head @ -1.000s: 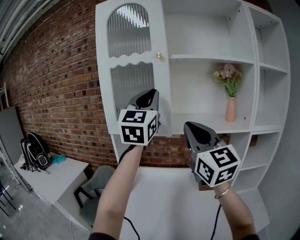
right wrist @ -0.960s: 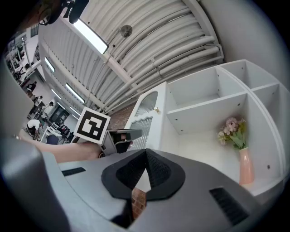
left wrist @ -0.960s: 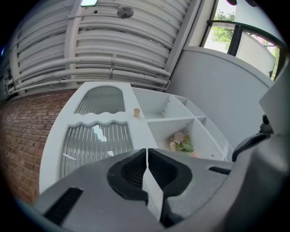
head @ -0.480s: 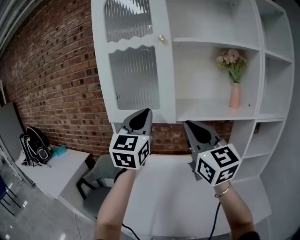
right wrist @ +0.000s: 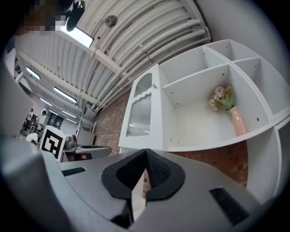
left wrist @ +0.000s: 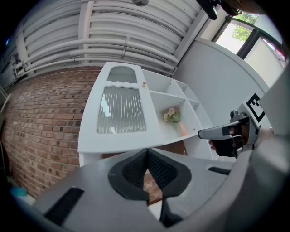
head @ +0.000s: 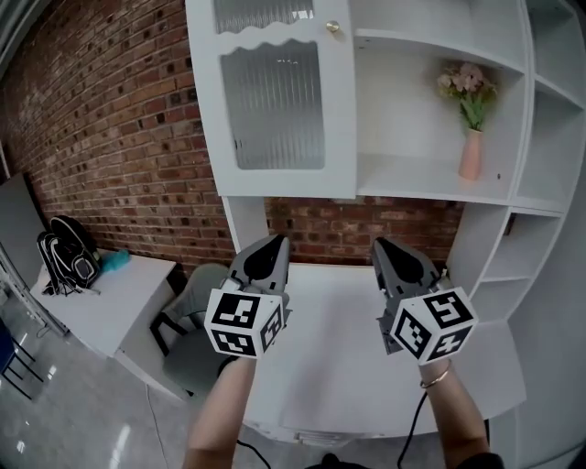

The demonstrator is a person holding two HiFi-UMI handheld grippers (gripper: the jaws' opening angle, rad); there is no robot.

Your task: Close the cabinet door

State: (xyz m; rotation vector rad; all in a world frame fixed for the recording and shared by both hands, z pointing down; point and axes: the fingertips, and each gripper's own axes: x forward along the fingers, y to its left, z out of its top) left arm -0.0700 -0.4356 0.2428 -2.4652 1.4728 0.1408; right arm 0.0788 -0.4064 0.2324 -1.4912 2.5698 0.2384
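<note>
Holding left tool (head: 261,255) low over white worktop (head: 339,376), jaws pressed together, nothing btwn. Same w/ right tool (head: 399,261) just beside: jaws together, empty. Neither touching cabinet door (head: 275,101), well above both. Swung open at cabinet's left side, ribbed glass panes, small gold knob (head: 332,27) near its right edge. On shelf (head: 412,179) inside: pink vase (head: 471,154) w/ flowers. Behind: brick wall (head: 110,137).

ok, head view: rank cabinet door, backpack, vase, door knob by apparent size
1. cabinet door
2. backpack, which sits farther from the camera, so its true size is unsure
3. vase
4. door knob
</note>
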